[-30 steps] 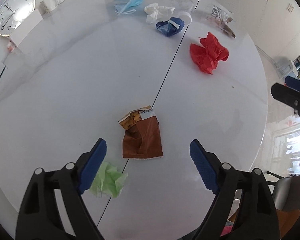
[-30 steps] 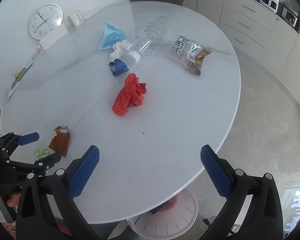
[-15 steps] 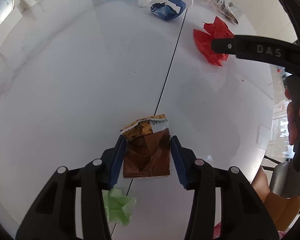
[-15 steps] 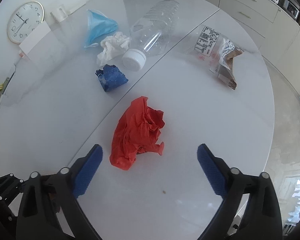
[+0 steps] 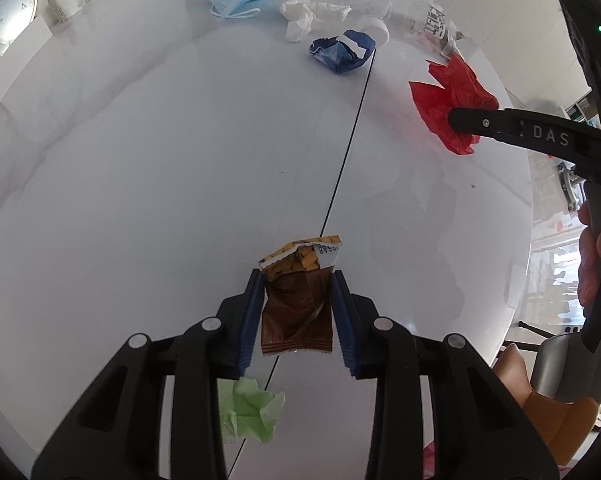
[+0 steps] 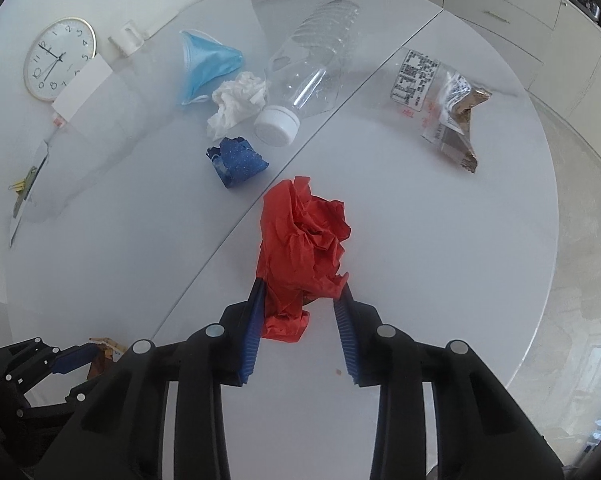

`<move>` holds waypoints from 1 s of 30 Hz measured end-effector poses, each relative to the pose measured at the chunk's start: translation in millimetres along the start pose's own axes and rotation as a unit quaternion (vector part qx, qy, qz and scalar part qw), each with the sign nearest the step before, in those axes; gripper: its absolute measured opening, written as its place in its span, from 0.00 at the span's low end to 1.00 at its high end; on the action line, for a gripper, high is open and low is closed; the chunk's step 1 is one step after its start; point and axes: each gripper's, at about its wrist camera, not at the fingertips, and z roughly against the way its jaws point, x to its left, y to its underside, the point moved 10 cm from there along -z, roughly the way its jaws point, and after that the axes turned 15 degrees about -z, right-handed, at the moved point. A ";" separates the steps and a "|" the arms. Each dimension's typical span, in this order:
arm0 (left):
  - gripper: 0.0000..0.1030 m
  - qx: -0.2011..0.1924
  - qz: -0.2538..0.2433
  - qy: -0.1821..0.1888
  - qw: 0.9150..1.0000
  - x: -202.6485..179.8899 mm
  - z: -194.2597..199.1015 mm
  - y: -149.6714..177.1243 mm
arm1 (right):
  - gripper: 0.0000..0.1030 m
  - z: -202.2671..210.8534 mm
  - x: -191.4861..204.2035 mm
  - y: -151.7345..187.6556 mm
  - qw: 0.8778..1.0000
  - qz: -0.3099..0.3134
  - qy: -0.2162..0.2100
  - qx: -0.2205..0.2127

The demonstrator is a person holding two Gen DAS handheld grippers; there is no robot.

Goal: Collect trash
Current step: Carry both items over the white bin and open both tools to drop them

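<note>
On the round white table (image 6: 440,264), left gripper (image 5: 298,308) clamps a crumpled brown snack wrapper (image 5: 298,312); right gripper (image 6: 300,320) pinches crumpled red paper (image 6: 304,248). Toward twelve o'clock, more trash awaits.

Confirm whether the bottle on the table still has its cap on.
Yes: the clear bottle lies on its side with a white cap screwed on the end facing the right gripper's camera.
</note>
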 end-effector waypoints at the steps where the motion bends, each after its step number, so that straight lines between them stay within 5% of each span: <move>1: 0.33 -0.003 -0.001 0.004 1.000 -3.8 3.8 -1.3 | 0.34 9.5 -5.0 2.0 1.000 -0.004 -0.004 -0.005; 8: 0.33 -0.031 -0.051 0.037 0.998 -61.8 44.6 -11.4 | 0.34 84.9 -65.8 35.8 0.998 -0.043 0.001 -0.037; 15: 0.33 -0.038 -0.116 0.106 0.987 -174.2 57.0 -11.8 | 0.34 133.6 -128.1 93.9 0.996 -0.078 0.024 -0.042; 27: 0.33 0.018 -0.188 0.108 0.976 -286.1 18.3 33.8 | 0.35 157.8 -183.1 182.8 0.996 -0.080 0.028 -0.013; 30: 0.41 0.028 -0.188 0.100 0.977 -296.8 7.6 38.2 | 0.35 160.0 -190.3 193.0 0.996 -0.081 0.022 -0.009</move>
